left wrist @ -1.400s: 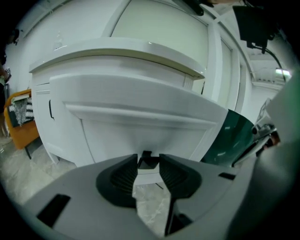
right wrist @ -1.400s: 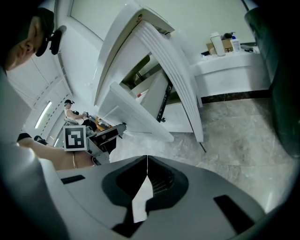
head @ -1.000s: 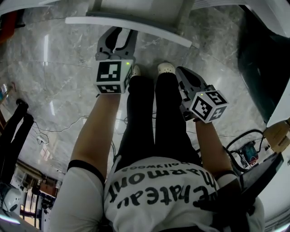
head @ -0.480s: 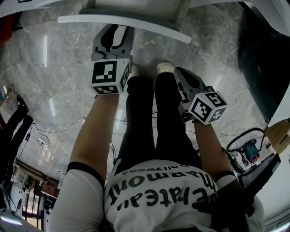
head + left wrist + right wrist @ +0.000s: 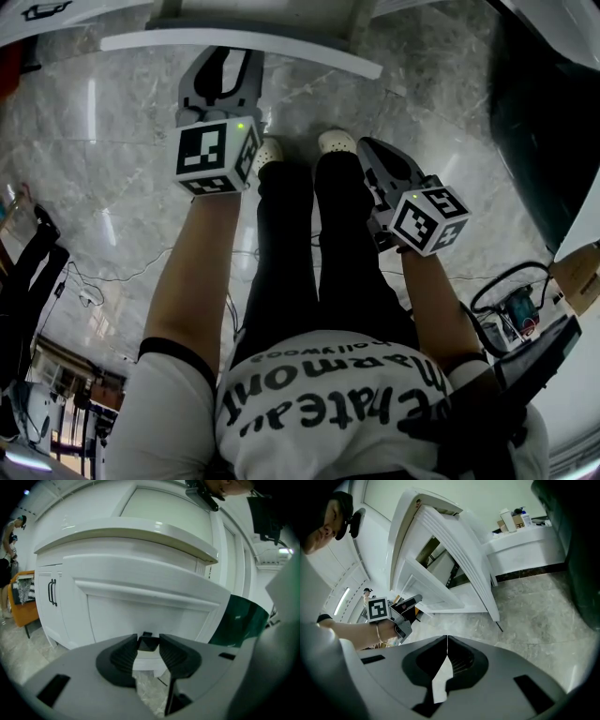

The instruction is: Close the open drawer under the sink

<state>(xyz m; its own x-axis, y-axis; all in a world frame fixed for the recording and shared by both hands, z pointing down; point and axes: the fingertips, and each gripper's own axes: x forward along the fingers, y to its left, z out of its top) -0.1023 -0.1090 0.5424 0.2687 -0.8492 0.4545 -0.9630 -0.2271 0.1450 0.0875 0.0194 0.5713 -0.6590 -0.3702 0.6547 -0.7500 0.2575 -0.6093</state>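
The open white drawer (image 5: 234,45) sticks out across the top of the head view, and its panelled front (image 5: 140,588) fills the left gripper view. My left gripper (image 5: 223,56) points at that front, tips right at its edge. Its jaws (image 5: 148,651) are open by a narrow gap, with nothing between them. In the right gripper view the pulled-out drawer (image 5: 450,569) is seen from the side, with the left gripper (image 5: 408,605) just before it. My right gripper (image 5: 372,150) hangs lower by the person's right leg. The right gripper (image 5: 447,644) is shut and empty.
A dark green panel (image 5: 534,122) stands at the right (image 5: 243,620). Cables and a small device (image 5: 511,305) lie on the marble floor. White cabinet doors with black handles (image 5: 52,592) are left of the drawer. A counter with bottles (image 5: 515,520) is at the far right.
My left gripper has moved forward and a little left, closing on the drawer front. The right gripper has hardly moved.
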